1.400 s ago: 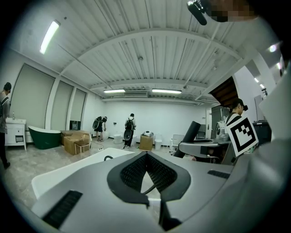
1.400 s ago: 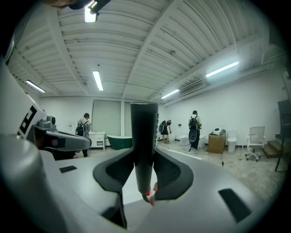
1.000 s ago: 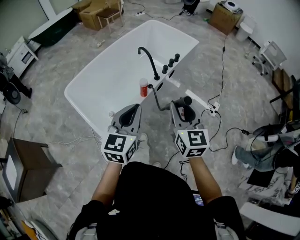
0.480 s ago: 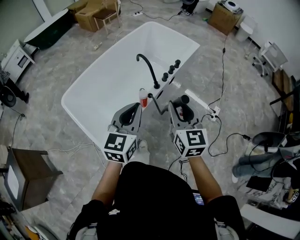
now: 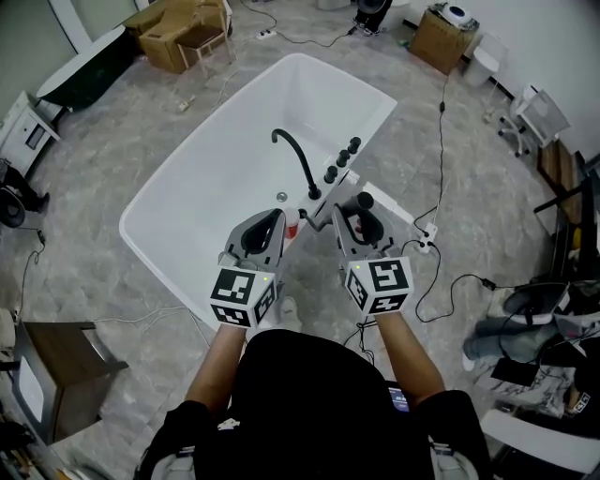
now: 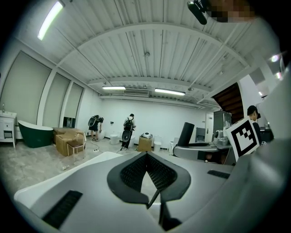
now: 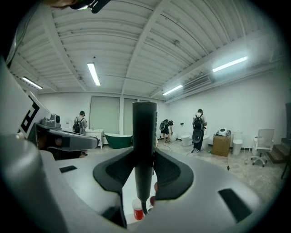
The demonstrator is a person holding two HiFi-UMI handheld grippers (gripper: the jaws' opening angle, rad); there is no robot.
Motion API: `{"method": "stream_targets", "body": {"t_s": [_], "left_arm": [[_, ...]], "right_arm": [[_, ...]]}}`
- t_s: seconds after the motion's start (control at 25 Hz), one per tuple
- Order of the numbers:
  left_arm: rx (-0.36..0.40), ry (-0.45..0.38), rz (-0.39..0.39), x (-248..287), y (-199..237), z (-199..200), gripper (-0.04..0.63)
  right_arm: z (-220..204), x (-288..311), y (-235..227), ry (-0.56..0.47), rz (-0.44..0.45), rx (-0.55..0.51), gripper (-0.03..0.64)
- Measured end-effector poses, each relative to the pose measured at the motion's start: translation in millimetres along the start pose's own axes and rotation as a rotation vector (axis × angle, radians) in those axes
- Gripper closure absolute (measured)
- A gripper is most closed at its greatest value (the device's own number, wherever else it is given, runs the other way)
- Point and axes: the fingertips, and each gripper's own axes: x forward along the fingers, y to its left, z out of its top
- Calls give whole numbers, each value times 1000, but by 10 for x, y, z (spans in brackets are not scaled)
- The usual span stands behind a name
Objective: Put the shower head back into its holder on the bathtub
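Observation:
The white bathtub [image 5: 187, 187] lies just ahead of both grippers, with a black curved faucet [image 5: 298, 161] and black knobs [image 5: 341, 157] on its near rim. My right gripper [image 5: 354, 210] [image 7: 144, 157] is shut on the black shower head [image 5: 367, 216] [image 7: 144, 136], whose handle stands upright between the pads. Its hose [image 7: 142, 207] hangs below the jaws. My left gripper [image 5: 271, 218] [image 6: 146, 157] is beside it at the left, tips together, holding nothing. A red bottle [image 5: 292, 223] [image 7: 137, 211] stands on the rim between the grippers, partly hidden. I cannot make out the holder.
Cardboard boxes [image 5: 183, 23] sit beyond the tub at the upper left. A cable [image 5: 441, 141] and a power strip [image 5: 427, 234] lie on the floor at the right, near chairs [image 5: 539, 112]. A wooden stool [image 5: 52, 366] stands at the lower left. People [image 6: 128, 129] stand far off.
Both grippers have moved forward together toward the tub's near rim. The red bottle now sits between them, partly covered. The right grip on the shower head is unchanged.

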Motion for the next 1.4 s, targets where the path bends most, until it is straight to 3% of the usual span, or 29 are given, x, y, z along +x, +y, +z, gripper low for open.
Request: {"method": "stream_targets", "body": {"t_s": [0.52,0.84,1.4], "left_arm": [[-36,37,-25,375,682,-81,581],[-57,71,-26,618,852,-177,581],[-66,117,65,1305,1096,-299,581]], "right_arm": [[-107,720,79,47,-34,-5,480],[-225,1017,-12,88,-32,-2,480],[-413,1532,-462,145,24,30,480]]}}
